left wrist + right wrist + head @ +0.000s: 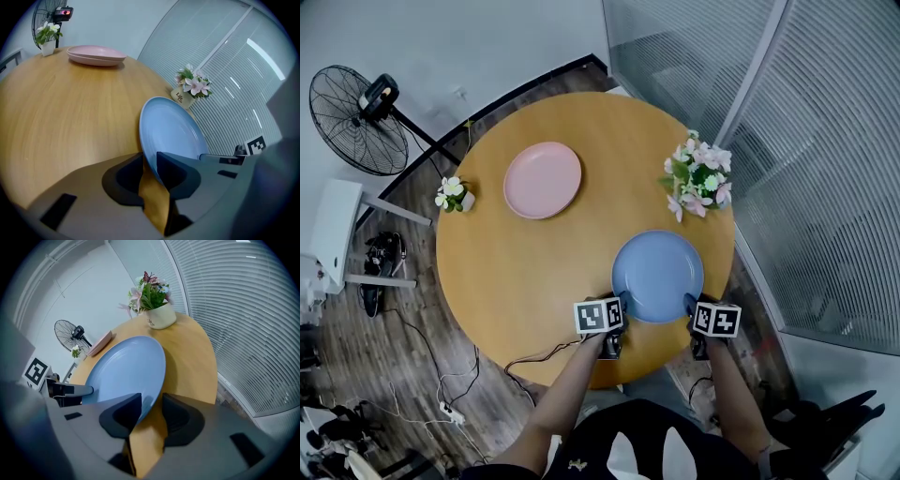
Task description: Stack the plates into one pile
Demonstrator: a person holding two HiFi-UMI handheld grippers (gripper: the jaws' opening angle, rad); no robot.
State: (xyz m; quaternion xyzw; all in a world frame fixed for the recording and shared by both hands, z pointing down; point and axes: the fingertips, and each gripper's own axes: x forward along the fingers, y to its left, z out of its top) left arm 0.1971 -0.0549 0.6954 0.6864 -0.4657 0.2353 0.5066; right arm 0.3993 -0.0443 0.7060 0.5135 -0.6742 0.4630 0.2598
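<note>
Where the round wooden table (516, 272) curves toward the person, a smooth, shallow blue plate (656, 274) lies flat. Left gripper (622, 304) and right gripper (690, 305) are each clamped on its near rim, at opposite sides. Matte pink plate (543, 180) sits well apart. Only the left gripper view shows its raised lip in profile.

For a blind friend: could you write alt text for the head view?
Seen from above, a person's left gripper and right gripper bracket the near rim of a round blue plate on a round wooden table. A round pink plate lies farther away, apart from it.
</note>
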